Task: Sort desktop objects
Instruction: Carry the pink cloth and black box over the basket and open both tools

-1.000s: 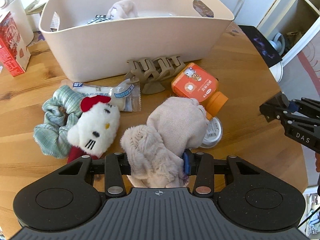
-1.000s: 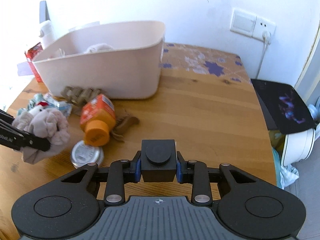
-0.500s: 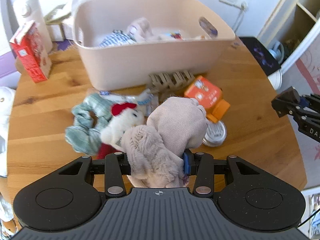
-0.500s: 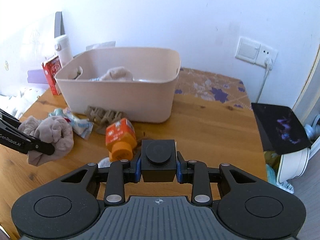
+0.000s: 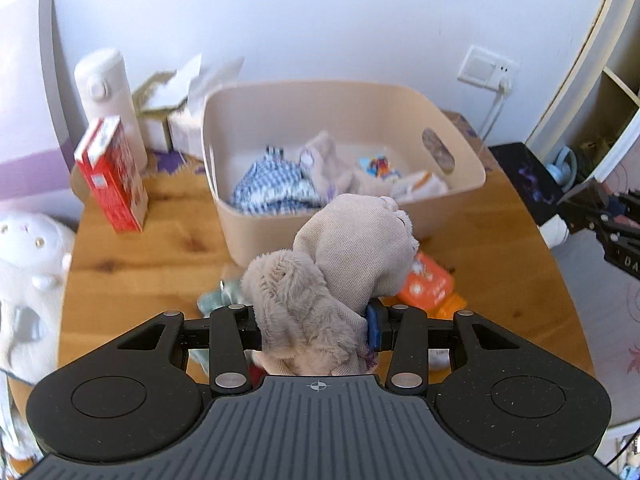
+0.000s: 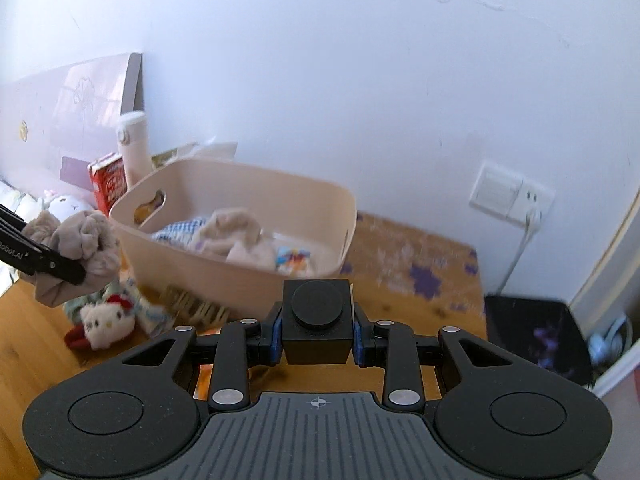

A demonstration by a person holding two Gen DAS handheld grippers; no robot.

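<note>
My left gripper is shut on a beige plush toy and holds it high above the table, in front of the cream bin. The toy also shows in the right wrist view. My right gripper is shut on a black cube with a round knob, held above the table near the bin. The bin holds a blue checked cloth, a beige cloth and packets. An orange bottle, a Hello Kitty plush, a green scrunchie and a hair claw lie on the table.
A red carton, a white flask and tissue boxes stand at the back left. A white plush lies off the table's left edge. A black pad sits at the right, and a wall socket is behind.
Both grippers have risen well above the table with their loads. The bin's inside has come into view, and the left gripper now hangs over the items in front of the bin.
</note>
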